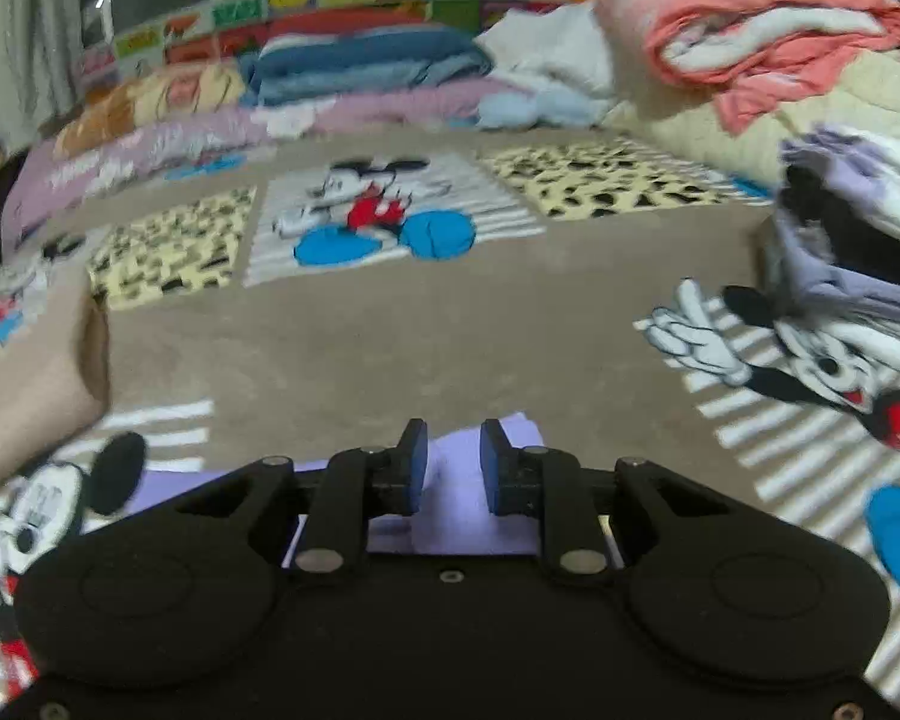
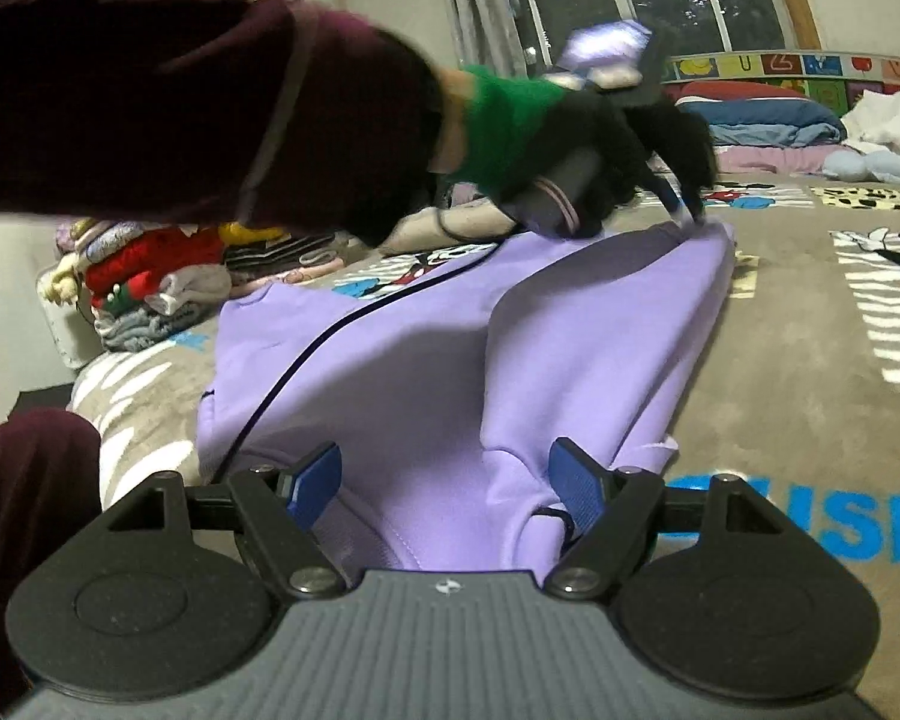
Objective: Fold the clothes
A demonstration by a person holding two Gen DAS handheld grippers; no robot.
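- A lilac garment (image 2: 426,360) with a thin dark piping line lies spread on the bed (image 2: 780,372), filling the middle of the right wrist view from the lower centre up to the upper right of centre.
- Its near edge sits between the blue pads of the right hand-held gripper (image 2: 450,486), whose jaws stand wide apart, holding nothing.
- At the garment's far corner, the left hand-held gripper (image 2: 687,210) comes down from the upper left of the frame, held by a black-gloved hand (image 2: 594,138); its tip meets the cloth there.
- In the left wrist view the left hand-held gripper (image 1: 453,462) has a narrow gap between its pads, with lilac cloth (image 1: 474,480) visible in and below that gap; whether it pinches the cloth cannot be told.
- The bed wears a beige cartoon-mouse cover (image 1: 390,324).
- Folded clothes (image 2: 150,282) are stacked at the left of the right wrist view; rolled bedding (image 1: 750,24) is piled in the upper right of the left wrist view.
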